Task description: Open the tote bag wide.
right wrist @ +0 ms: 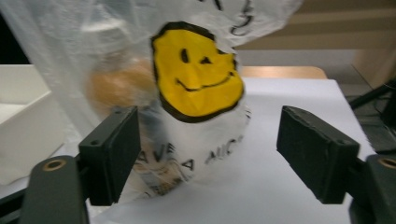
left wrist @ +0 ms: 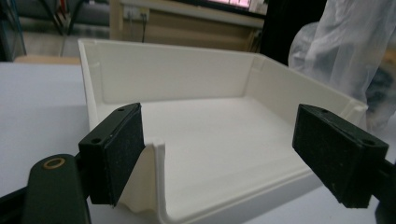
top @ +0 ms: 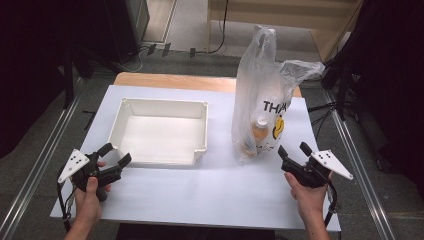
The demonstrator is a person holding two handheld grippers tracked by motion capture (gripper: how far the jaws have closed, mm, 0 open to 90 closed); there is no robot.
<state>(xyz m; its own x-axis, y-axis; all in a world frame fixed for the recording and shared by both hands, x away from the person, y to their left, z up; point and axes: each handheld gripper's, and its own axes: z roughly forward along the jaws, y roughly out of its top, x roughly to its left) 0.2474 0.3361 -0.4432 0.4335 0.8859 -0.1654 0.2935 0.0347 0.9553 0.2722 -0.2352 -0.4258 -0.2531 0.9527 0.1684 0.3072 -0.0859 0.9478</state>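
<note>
Two hands come in from the near edge of the table, each wrapped around a black, hard-plastic gripper with a flat grey three-cornered plate on top. The left gripper hovers just short of the near left corner of the tray, its jaws spread wide with nothing between them; in the left gripper view the pads look matte and finely grained, blocky rectangles with small screw holes. The right gripper sits just in front of the bag, its jaws equally wide apart and gripping nothing, clear of the plastic.

Beyond the left gripper lies the white tray, a shallow rectangular box of smooth, dull plastic with rounded corners and a lowered front lip, resting on the pale sheet that covers the table.

To its right stands the thin, crinkled, translucent plastic bag, tall and slack, its handles poking upward. A yellow smiley face with a black outline and dark lettering is printed on it, and an orange-tinted bottle shows dimly through the film.
</note>
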